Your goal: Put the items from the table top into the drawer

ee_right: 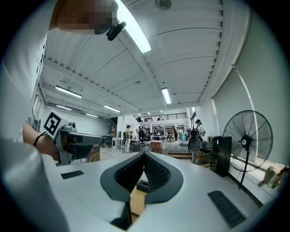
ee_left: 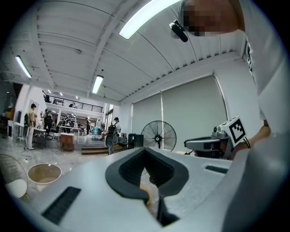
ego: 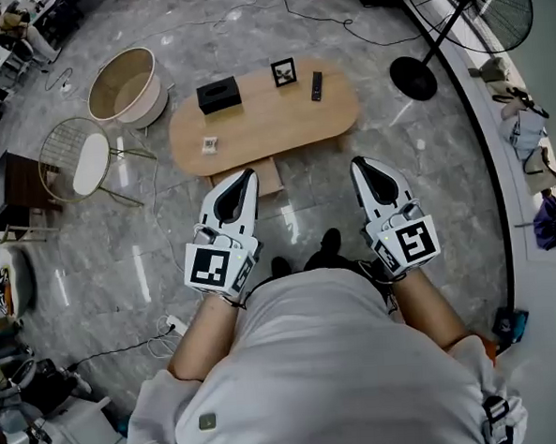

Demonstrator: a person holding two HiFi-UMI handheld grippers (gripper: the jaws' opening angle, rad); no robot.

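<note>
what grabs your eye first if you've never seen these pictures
The left gripper and right gripper, both white, shut and empty, are held level side by side low in the head view. Just beyond them stands an oval wooden table carrying a black box, a small frame, a remote and a small white item. A big standing fan sits at the upper right.

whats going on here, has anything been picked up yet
A person stands before a low wooden table with a gripper in each hand. The left gripper and right gripper are both shut and empty, held short of the table. Nothing is picked up yet: a black box, a small frame, a remote and a small white item lie on top. What looks like a drawer sticks out underneath.
</note>
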